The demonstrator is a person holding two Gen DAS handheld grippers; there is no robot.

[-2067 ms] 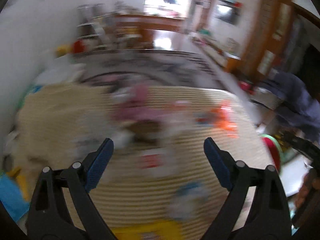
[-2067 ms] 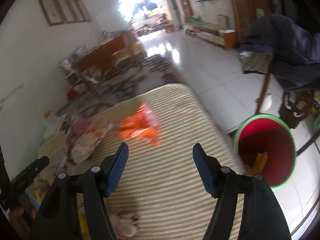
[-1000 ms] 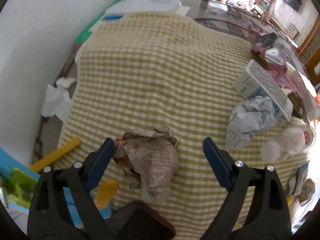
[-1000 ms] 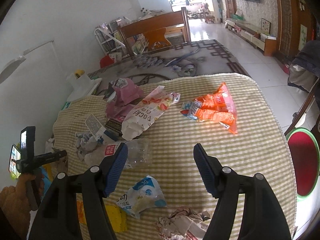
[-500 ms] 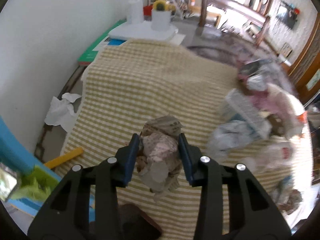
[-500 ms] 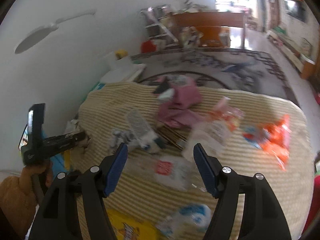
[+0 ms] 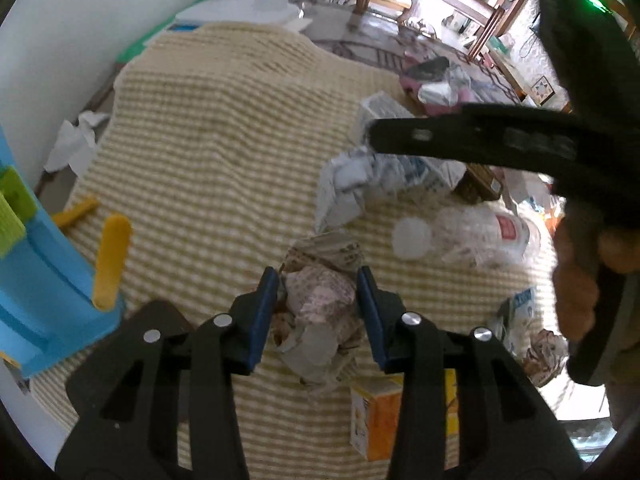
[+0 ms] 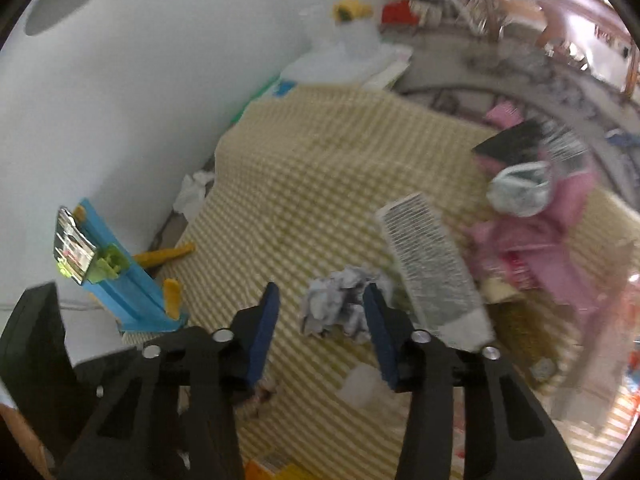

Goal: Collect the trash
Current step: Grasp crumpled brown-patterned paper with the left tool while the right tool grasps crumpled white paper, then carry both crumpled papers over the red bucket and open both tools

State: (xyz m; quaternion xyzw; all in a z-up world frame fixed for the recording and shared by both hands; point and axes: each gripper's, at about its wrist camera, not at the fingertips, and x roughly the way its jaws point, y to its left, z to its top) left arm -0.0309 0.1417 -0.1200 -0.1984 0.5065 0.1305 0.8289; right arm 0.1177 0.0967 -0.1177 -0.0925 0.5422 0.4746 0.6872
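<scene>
Left wrist: checked tablecloth, white wall

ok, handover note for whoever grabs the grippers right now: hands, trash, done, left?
Left gripper: shut on the brownish paper wad.
Right gripper: jaws have just been closing around the grey-white paper wad on the checked tablecloth; not clamped yet.
Done: one wad gripped; no bin in view.
Left: grip the second wad, bin both, then the crushed plastic bottle, patterned carton, pink wrappers and orange box.
</scene>
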